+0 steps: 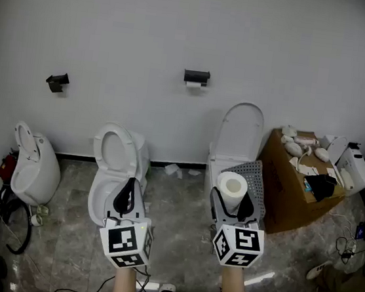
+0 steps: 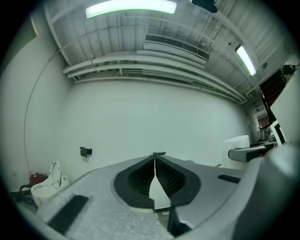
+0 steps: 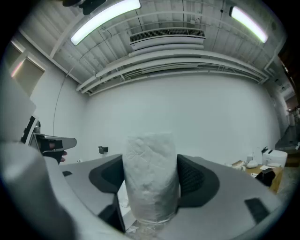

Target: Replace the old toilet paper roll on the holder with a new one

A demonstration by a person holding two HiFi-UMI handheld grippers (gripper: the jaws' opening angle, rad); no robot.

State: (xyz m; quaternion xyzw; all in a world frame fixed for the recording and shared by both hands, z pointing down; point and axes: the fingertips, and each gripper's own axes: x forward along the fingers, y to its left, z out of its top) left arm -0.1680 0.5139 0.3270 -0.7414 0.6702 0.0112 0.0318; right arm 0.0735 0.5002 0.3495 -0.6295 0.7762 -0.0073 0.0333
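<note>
Nearest, the left gripper (image 1: 125,198) is empty: its jaws are pressed together with nothing between them, and it points level at the wall (image 1: 118,22). Just beside it, the right gripper (image 1: 233,196) has its jaws spread wide on the new roll (image 1: 233,181), with the pads pressing its two sides. The roll stands upright with its core hole facing up. So the fresh roll is in hand, which I judge to be the only part of the job done so far.

Beyond the grippers are two toilets. An open toilet (image 1: 118,160) stands ahead of the left gripper and a second toilet (image 1: 238,132) ahead of the right one. A box (image 1: 288,201) of odds and ends sits to the right on the floor (image 1: 176,201).

Farthest off, the holder (image 1: 196,76) is fixed to the wall, well apart from both grippers and above the gap between the two toilets. A small white strip shows under it. That is probably the old roll (image 1: 194,84) or what remains of it, though at this range it is too small to be sure. A bracket (image 1: 57,82) hangs on the wall further left.

Nearly everything is left to do. The person has to get to the holder and take the old roll off, likely with the free left gripper. Then the new roll goes on in its place and is let go.
</note>
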